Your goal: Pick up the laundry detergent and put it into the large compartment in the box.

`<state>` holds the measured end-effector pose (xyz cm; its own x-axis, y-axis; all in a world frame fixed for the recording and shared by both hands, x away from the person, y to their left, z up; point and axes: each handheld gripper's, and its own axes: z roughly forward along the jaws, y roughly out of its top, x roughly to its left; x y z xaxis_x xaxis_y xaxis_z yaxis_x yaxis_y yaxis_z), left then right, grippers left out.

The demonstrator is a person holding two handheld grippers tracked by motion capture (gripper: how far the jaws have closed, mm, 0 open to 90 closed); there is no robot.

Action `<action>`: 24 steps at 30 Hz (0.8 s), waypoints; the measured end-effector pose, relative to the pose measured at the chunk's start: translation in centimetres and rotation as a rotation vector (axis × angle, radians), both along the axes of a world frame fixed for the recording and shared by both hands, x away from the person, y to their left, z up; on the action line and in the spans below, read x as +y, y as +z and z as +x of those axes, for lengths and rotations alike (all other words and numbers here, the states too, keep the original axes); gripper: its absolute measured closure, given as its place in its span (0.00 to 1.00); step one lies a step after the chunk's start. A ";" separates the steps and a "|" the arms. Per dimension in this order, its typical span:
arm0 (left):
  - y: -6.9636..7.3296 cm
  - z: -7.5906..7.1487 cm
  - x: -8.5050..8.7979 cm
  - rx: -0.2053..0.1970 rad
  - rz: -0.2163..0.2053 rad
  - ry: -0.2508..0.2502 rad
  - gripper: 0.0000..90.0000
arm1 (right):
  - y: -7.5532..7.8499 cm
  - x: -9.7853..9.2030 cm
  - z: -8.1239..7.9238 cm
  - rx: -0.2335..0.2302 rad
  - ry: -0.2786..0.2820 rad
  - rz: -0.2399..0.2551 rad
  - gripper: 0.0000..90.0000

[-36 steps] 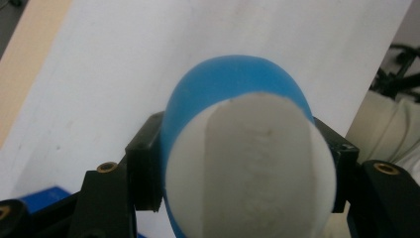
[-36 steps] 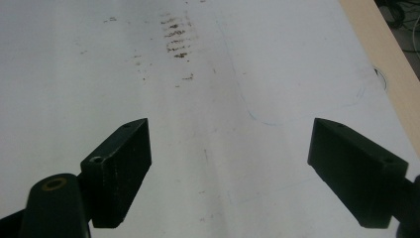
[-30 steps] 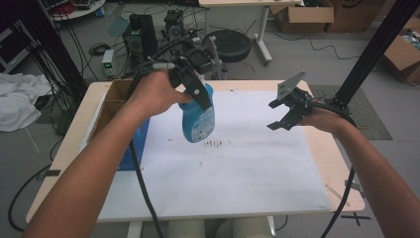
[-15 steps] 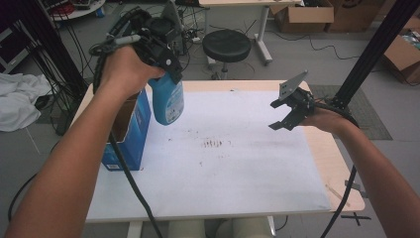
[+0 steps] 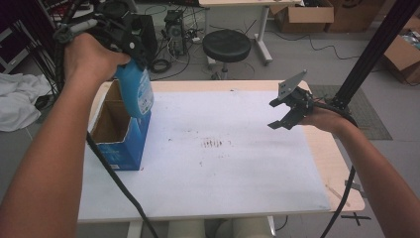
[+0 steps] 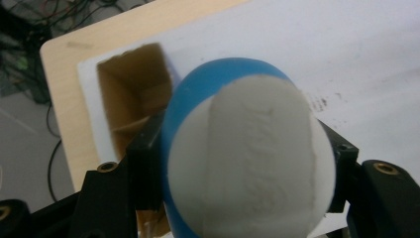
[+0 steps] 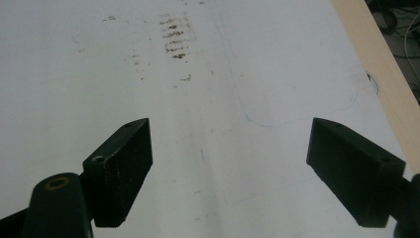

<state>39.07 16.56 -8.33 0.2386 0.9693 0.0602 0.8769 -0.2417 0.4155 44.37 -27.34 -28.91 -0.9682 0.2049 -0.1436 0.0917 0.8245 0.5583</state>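
blue bottle (image 5: 134, 93) pinched in left gripper (image 5: 130, 49), hanging above open box (image 5: 120, 148).

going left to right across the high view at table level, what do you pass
open blue cardboard box → dark smudge marks on the white table sheet → right tool, jaws open → black frame post

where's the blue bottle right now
In the high view the blue bottle hangs at the table's left side, clamped in the left gripper just above the open blue cardboard box, well left of the dark smudges.
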 end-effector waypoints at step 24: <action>-3.0 -0.5 5.6 -0.034 0.012 0.153 0.42 | 0.0 0.0 0.0 -0.005 -0.012 -0.003 0.19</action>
